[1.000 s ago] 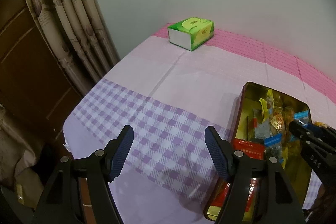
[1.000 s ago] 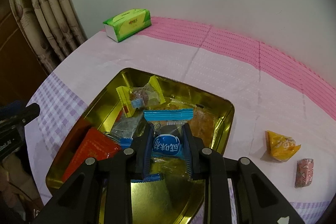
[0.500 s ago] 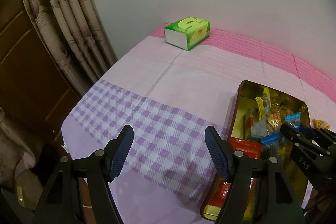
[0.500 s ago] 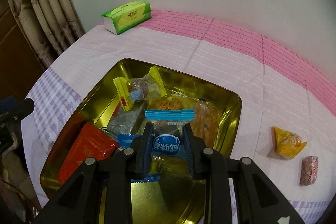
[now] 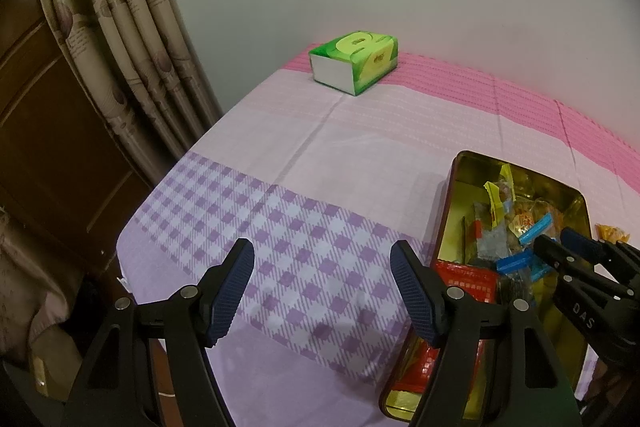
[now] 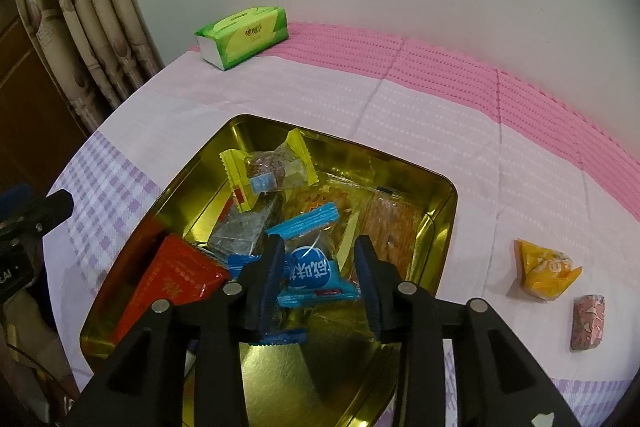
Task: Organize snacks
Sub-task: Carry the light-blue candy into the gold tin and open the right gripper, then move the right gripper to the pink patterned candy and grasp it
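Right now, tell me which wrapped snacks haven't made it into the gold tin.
Two: the yellow-orange pouch and the small pink wrapped candy, both lying on the cloth to the right of the gold tin. Every other snack sits inside it.

- The tablecloth [image 6: 420,131] runs in bands: deep pink by the wall, pale pink with faint white dashes in the middle, and a lilac-and-white check near the front edge.
- The tin [image 6: 446,211] is shiny gold inside.
- The snack between the right gripper [image 6: 320,281] fingers is blue with a round blue label and white characters [image 6: 310,269].
- A red packet [image 6: 176,279] bears gold print.
- Another wrapper [image 6: 268,167] is clear with yellow ends.
- A long packet [image 6: 394,223] is orange.
- Outside the tin lie a yellow-orange snack [image 6: 546,269] and a pink patterned one [image 6: 587,321].
- The tissue box [image 5: 354,61] is green and lime with a white end.
- The curtain [image 5: 132,39] is beige with brownish motifs.
- Both grippers are black with dark blue pads [image 5: 232,291].
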`<act>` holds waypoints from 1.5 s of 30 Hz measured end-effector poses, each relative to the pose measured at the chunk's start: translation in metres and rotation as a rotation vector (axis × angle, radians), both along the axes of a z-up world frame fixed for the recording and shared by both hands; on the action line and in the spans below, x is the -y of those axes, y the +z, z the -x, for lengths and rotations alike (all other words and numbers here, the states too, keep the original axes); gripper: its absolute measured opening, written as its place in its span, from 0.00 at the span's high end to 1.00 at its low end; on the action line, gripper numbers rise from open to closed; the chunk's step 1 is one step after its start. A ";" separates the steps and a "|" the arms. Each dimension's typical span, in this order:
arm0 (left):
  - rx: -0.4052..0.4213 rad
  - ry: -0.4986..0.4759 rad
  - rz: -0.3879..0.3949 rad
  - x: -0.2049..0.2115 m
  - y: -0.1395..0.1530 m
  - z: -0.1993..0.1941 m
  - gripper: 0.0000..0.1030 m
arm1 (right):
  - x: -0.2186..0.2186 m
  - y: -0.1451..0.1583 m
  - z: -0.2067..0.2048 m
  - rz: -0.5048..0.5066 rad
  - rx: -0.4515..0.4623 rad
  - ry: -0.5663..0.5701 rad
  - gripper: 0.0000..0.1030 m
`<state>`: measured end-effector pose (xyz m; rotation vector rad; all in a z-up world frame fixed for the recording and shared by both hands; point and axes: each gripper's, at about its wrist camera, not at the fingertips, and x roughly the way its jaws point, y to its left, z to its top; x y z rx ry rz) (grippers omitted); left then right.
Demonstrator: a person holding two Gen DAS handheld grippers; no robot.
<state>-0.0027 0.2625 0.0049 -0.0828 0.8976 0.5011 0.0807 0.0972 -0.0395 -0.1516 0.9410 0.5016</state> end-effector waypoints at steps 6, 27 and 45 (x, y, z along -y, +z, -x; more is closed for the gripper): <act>-0.001 0.002 0.001 0.000 0.000 0.000 0.31 | 0.007 0.013 0.007 -0.039 0.030 0.010 0.57; -0.016 -0.006 -0.005 0.004 -0.003 0.001 0.31 | 0.176 0.025 -0.004 0.015 0.096 -0.298 0.53; -0.006 -0.151 0.011 0.044 -0.007 -0.005 0.31 | 0.254 -0.040 -0.029 0.051 0.004 -0.381 0.53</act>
